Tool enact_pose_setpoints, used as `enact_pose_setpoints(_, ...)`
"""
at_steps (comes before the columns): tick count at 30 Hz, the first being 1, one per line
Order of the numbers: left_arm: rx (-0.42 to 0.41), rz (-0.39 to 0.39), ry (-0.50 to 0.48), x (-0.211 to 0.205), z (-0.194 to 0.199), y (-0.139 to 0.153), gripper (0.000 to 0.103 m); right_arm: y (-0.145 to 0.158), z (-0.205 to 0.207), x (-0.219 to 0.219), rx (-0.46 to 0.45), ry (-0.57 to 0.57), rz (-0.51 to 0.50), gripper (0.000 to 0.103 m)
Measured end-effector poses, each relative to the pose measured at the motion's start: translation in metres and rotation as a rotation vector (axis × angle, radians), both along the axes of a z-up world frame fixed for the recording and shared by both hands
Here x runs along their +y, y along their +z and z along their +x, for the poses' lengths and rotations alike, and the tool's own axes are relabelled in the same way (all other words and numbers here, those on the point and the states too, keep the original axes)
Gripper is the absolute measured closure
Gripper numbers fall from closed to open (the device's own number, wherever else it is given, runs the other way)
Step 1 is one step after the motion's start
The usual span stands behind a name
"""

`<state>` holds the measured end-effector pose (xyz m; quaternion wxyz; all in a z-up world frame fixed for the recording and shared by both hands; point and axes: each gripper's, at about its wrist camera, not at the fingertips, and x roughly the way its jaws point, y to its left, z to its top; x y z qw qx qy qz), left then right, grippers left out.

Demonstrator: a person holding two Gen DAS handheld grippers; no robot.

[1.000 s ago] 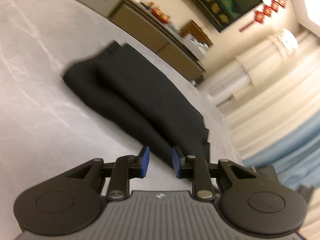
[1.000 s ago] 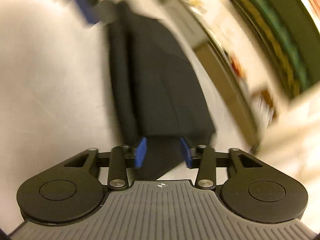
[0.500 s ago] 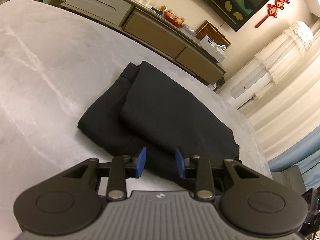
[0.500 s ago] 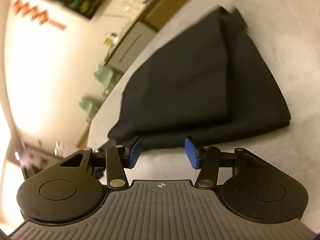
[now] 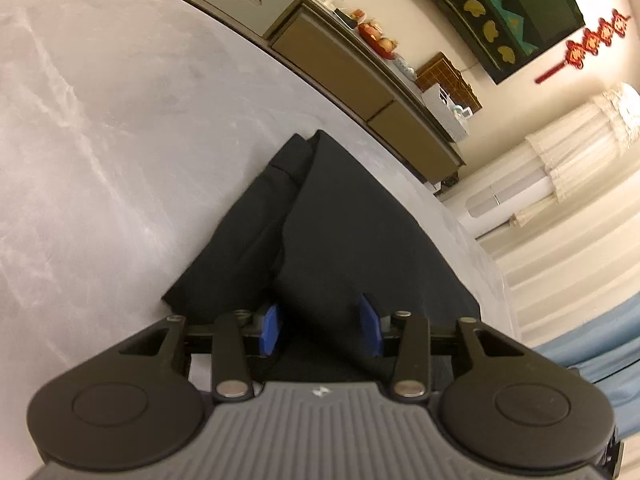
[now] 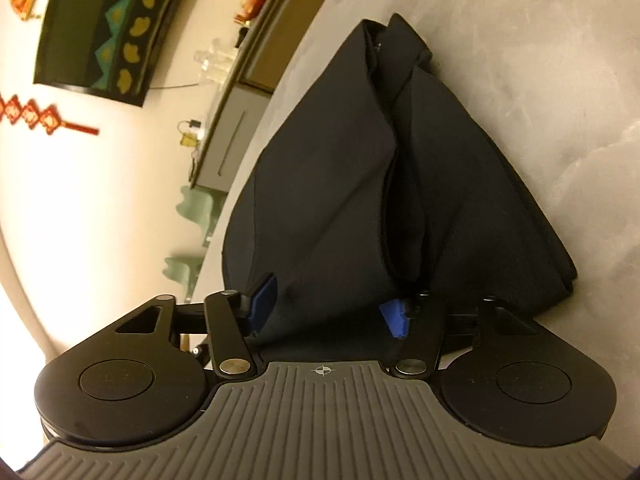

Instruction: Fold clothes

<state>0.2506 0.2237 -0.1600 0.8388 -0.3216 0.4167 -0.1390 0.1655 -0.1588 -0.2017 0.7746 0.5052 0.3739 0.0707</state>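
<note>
A black garment point(image 5: 352, 248) lies folded in several layers on the pale marble table point(image 5: 100, 140). My left gripper point(image 5: 320, 326) is open, its blue-padded fingers straddling the near edge of the cloth's top layer. The right wrist view shows the same black garment point(image 6: 360, 184) from its other side, with a raised fold down its middle. My right gripper point(image 6: 328, 310) is open wide, and the near edge of the cloth sits between its blue pads point(image 6: 262, 300).
A long low sideboard point(image 5: 340, 68) with glasses and a red fruit bowl stands beyond the table's far edge. A dark framed panel point(image 5: 508, 12) hangs above it. Pale curtains point(image 5: 560, 220) are at right, green chairs point(image 6: 188, 236) at the table's left side.
Both grippers have closed in on the garment and opened wider; their fingers now straddle its near edges. The right gripper has swung round from its earlier angle.
</note>
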Motion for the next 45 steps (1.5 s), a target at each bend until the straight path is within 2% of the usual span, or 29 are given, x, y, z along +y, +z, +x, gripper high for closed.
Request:
enact_pose_setpoints(1, -0.003, 0.006, -0.004, -0.001, -0.002, 0.001, 0.067, 0.001, 0.001, -0.001, -0.005, 0.009, -0.007, 0.047)
enact_pose_setpoints(2, -0.005, 0.012, -0.008, -0.002, -0.004, 0.003, 0.072, 0.003, 0.002, -0.001, -0.010, 0.018, -0.015, 0.066)
enact_pose_setpoints(3, -0.008, 0.018, -0.012, -0.003, -0.006, 0.004, 0.082, 0.005, 0.004, 0.000, -0.012, 0.029, -0.042, 0.082)
enact_pose_setpoints(5, -0.013, 0.031, -0.020, -0.005, -0.010, 0.007, 0.091, 0.010, 0.007, 0.003, -0.022, 0.057, -0.119, 0.093)
enact_pose_setpoints(6, -0.015, 0.037, -0.025, -0.006, -0.011, 0.008, 0.094, 0.015, 0.008, 0.005, -0.027, 0.071, -0.165, 0.094)
enact_pose_setpoints(11, -0.028, 0.067, -0.045, -0.011, -0.021, 0.015, 0.095, 0.050, -0.015, 0.024, -0.094, 0.136, -0.387, 0.096)
enact_pose_setpoints(14, -0.035, 0.085, -0.057, -0.014, -0.027, 0.019, 0.095, 0.062, -0.033, 0.032, -0.118, 0.160, -0.467, 0.096)
enact_pose_setpoints(20, 0.006, 0.166, -0.070, -0.028, -0.029, -0.002, 0.093, 0.042, -0.030, 0.037, -0.055, 0.186, -0.513, 0.096)
enact_pose_setpoints(24, 0.018, 0.160, -0.022, -0.021, -0.034, 0.003, 0.078, 0.044, -0.034, 0.037, -0.055, 0.195, -0.547, 0.093)
enact_pose_setpoints(25, 0.014, 0.167, 0.002, -0.017, -0.038, 0.008, 0.077, 0.046, -0.035, 0.036, -0.054, 0.199, -0.558, 0.089)
enact_pose_setpoints(27, -0.018, 0.205, 0.046, -0.011, -0.048, 0.022, 0.077, 0.056, -0.045, 0.032, -0.041, 0.187, -0.611, 0.058)
enact_pose_setpoints(29, -0.097, 0.254, 0.058, -0.010, -0.057, 0.041, 0.077, 0.073, -0.067, 0.028, -0.099, 0.130, -0.685, 0.053)
enact_pose_setpoints(30, -0.123, 0.274, 0.047, -0.013, -0.057, 0.045, 0.073, 0.079, -0.076, 0.027, -0.130, 0.105, -0.709, 0.046)
enact_pose_setpoints(31, -0.131, 0.291, 0.028, -0.018, -0.055, 0.046, 0.064, 0.080, -0.078, 0.025, -0.135, 0.086, -0.724, 0.042)
enact_pose_setpoints(33, -0.118, 0.323, 0.004, -0.028, -0.048, 0.039, 0.060, 0.076, -0.075, 0.023, -0.134, 0.063, -0.736, 0.034)
enact_pose_setpoints(35, -0.069, 0.358, -0.013, -0.038, -0.041, 0.023, 0.062, 0.065, -0.063, 0.027, -0.119, 0.075, -0.742, 0.035)
enact_pose_setpoints(38, -0.068, 0.377, -0.025, -0.047, -0.042, 0.014, 0.066, 0.048, -0.043, 0.035, -0.125, 0.189, -0.762, 0.077)
enact_pose_setpoints(40, -0.063, 0.368, -0.032, -0.053, -0.043, 0.015, 0.070, 0.049, -0.032, 0.033, -0.135, 0.230, -0.826, 0.079)
enact_pose_setpoints(43, -0.081, 0.365, -0.071, -0.075, -0.043, 0.014, 0.071, 0.052, -0.001, 0.011, -0.127, 0.249, -0.879, 0.078)
enact_pose_setpoints(45, -0.109, 0.391, -0.094, -0.097, -0.036, 0.013, 0.075, 0.051, 0.025, -0.009, -0.132, 0.245, -0.924, 0.075)
